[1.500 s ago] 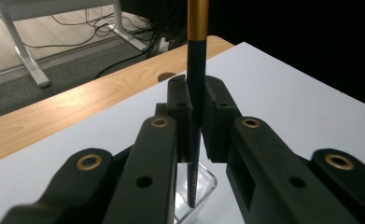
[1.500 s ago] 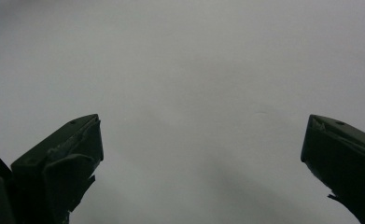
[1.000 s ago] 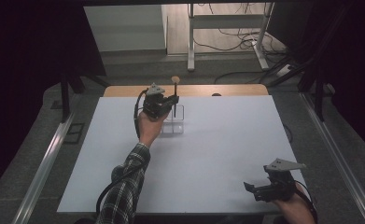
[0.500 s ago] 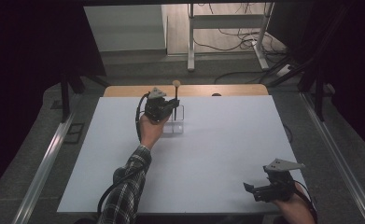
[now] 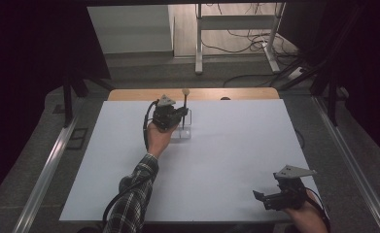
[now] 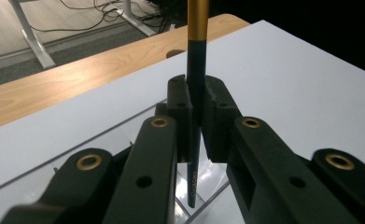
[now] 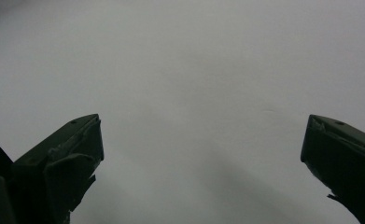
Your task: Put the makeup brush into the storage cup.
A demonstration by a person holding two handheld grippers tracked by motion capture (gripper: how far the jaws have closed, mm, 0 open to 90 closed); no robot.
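Left claw [image 6: 196, 116] slightly shifted, clamped on upright slim dark brush [image 6: 195, 93] with gold band; right claw [image 7: 201, 154] apart.

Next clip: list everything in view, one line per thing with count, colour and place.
Stick: one, dark shaft with gold upper part and a pale round tip, upright, clamped in the left gripper.
Clear box: one, see-through, far-left middle of the table, under the stick.
Table: one, white top with a wooden strip along the far edge.
Metal stand: one, white, on the floor beyond the table, among cables.
Left hand-held gripper: one, black, shut on the stick.
Right hand-held gripper: one, black, near-right table corner, open, holding nothing.
Sleeve: one, plaid, left arm.
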